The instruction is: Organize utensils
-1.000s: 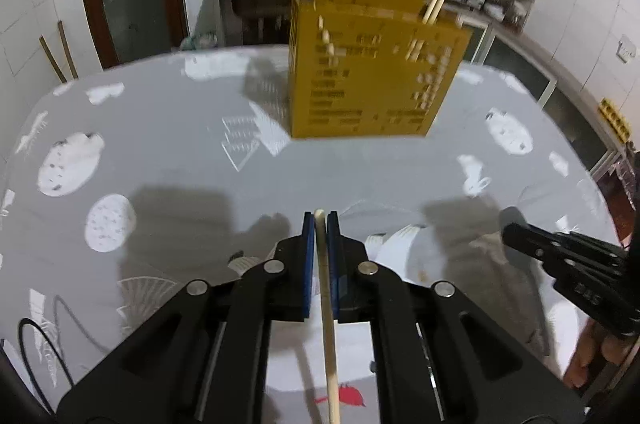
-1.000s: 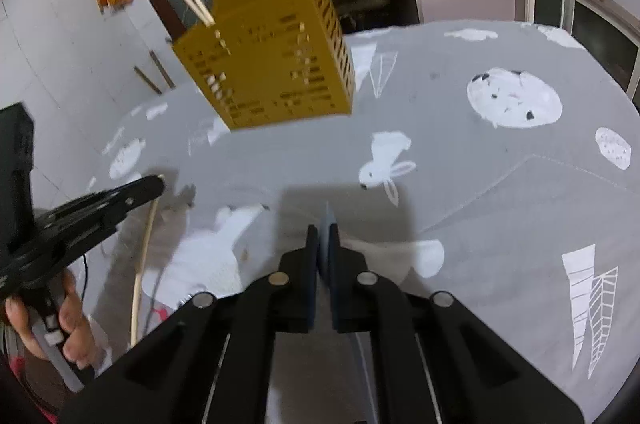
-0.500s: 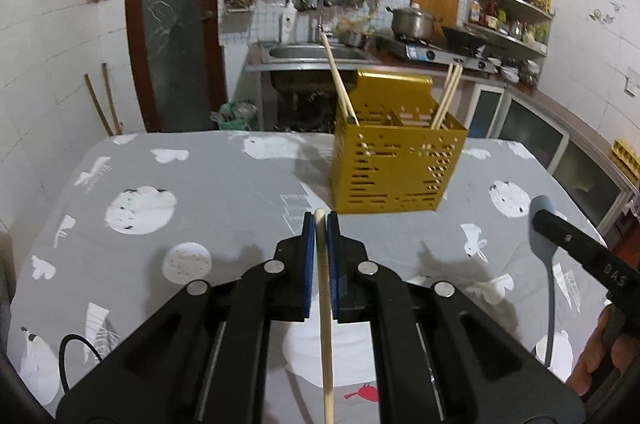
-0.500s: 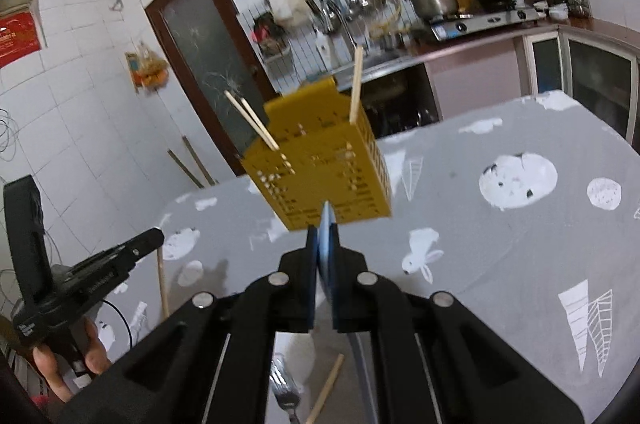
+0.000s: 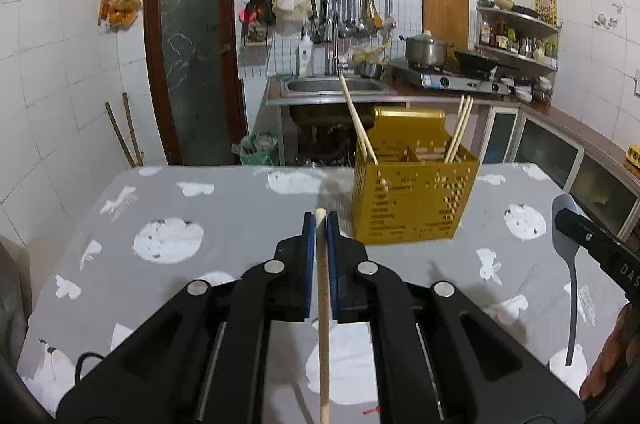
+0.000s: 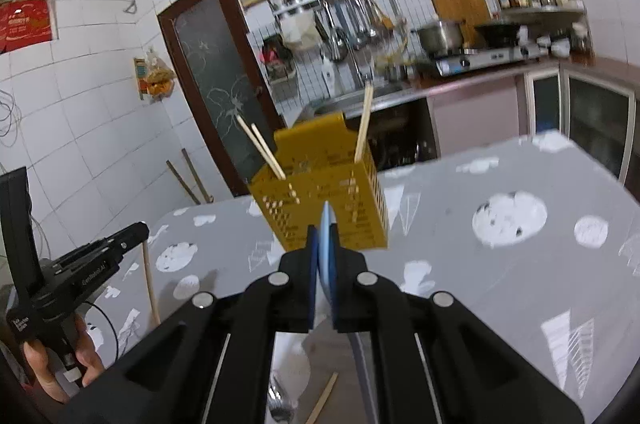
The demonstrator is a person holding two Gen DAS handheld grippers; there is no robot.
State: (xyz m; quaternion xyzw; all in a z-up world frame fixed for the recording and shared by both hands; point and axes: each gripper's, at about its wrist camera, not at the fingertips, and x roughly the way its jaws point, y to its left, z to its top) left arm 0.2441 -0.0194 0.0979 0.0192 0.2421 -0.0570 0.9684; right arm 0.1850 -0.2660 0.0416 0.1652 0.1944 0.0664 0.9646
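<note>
- The step in hand looks like the carry: both tools are lifted off the grey tablecloth printed with white shapes (image 5: 224,196) and face the yellow perforated plastic utensil caddy (image 5: 412,200), which stands at the far side of the table, a little right of centre.
- The left gripper (image 5: 321,224) has its blue pads clamped on a pale wooden chopstick (image 5: 323,324). The stick's long axis runs along the fingers: its blunt tip pokes just past the pads towards the caddy, and the rest trails back and down towards the near edge of the view.
- The right gripper (image 6: 325,236) is pinched on a pale blue-grey plastic spoon (image 5: 568,264). Seen from the left wrist, the spoon hangs roughly upright, bowl up at the jaws and handle pointing down to the cloth.
- The caddy already holds three chopsticks: one leaning left in the near-left corner, a pair standing at the right.
- Next, I judge, each piece must be swung until it is close to upright above an open compartment, then lowered end first before the jaws let go. The chopstick lies nearly level now, so it needs the larger turn.
- A metal fork (image 6: 280,404) and another wooden chopstick (image 6: 322,400) lie on the cloth near the right gripper, not yet sorted.
</note>
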